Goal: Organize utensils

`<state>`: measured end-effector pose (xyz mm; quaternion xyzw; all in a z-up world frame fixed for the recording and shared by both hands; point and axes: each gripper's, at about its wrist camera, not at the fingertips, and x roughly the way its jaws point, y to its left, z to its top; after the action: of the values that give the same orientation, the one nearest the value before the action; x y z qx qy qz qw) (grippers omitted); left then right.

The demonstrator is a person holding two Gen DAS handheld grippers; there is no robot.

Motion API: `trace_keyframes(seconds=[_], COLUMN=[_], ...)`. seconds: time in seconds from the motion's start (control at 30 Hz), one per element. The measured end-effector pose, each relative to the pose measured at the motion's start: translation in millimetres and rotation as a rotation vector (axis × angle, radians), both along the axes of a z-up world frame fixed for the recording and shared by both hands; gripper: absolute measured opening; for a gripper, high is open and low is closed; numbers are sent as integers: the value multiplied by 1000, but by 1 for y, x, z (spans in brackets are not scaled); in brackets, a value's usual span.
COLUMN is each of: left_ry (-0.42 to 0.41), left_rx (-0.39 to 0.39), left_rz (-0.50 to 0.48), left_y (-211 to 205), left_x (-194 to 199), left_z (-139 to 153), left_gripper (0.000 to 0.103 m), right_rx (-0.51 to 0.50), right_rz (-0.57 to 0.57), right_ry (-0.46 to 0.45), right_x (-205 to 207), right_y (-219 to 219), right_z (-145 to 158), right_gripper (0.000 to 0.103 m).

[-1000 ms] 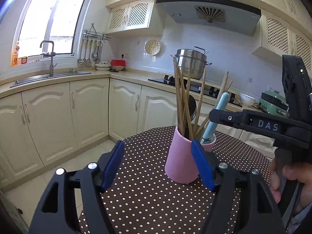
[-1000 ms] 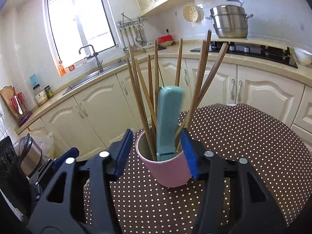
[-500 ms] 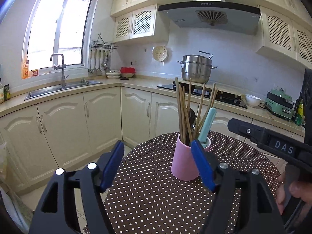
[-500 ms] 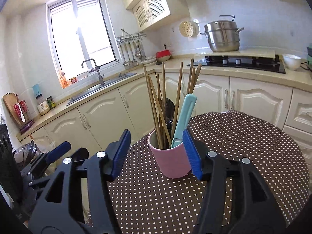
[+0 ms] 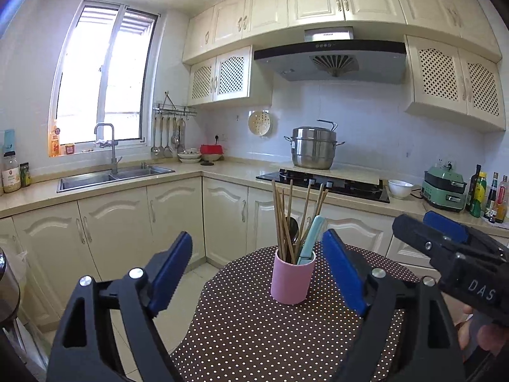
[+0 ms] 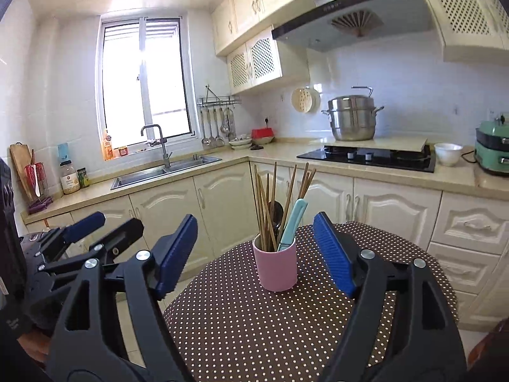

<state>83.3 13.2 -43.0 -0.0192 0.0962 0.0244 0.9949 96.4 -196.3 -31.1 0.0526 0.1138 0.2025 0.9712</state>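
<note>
a round table covered in a brown cloth with white polka dots carried a single pink cup, which stood upright near the far edge. wooden chopsticks, a dark spoon and a pale teal handle stuck up out of the cup. the same cup showed in the right wrist view.

A cup of utensils stands on a round table ahead of me, kitchen counters behind it.

My left gripper and right gripper sit near, jaws spread, the cup farther off and apart from both. Chopsticks and a flat-handled tool stand in the cup. Far left, a sink lies under the window. Far right, a pot sits behind the stove, under the hood.
</note>
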Motion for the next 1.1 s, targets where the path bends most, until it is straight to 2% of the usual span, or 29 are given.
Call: trace_keyframes(seconds=[0.23, 0.43, 1.1], left_ry=[-76, -105, -156], left_rx=[42, 42, 37], left_rz=[16, 37, 50], left_y=[-9, -8, -7], left_x=[-43, -62, -86], left_z=[22, 34, 41], left_gripper=[88, 90, 90], right_rx=[-26, -62, -67], right_rz=[-35, -47, -51], right_ry=[-80, -152, -203], right_x=[-47, -74, -96], right_y=[-1, 5, 5], right_z=[17, 27, 36], right_gripper=[86, 88, 91])
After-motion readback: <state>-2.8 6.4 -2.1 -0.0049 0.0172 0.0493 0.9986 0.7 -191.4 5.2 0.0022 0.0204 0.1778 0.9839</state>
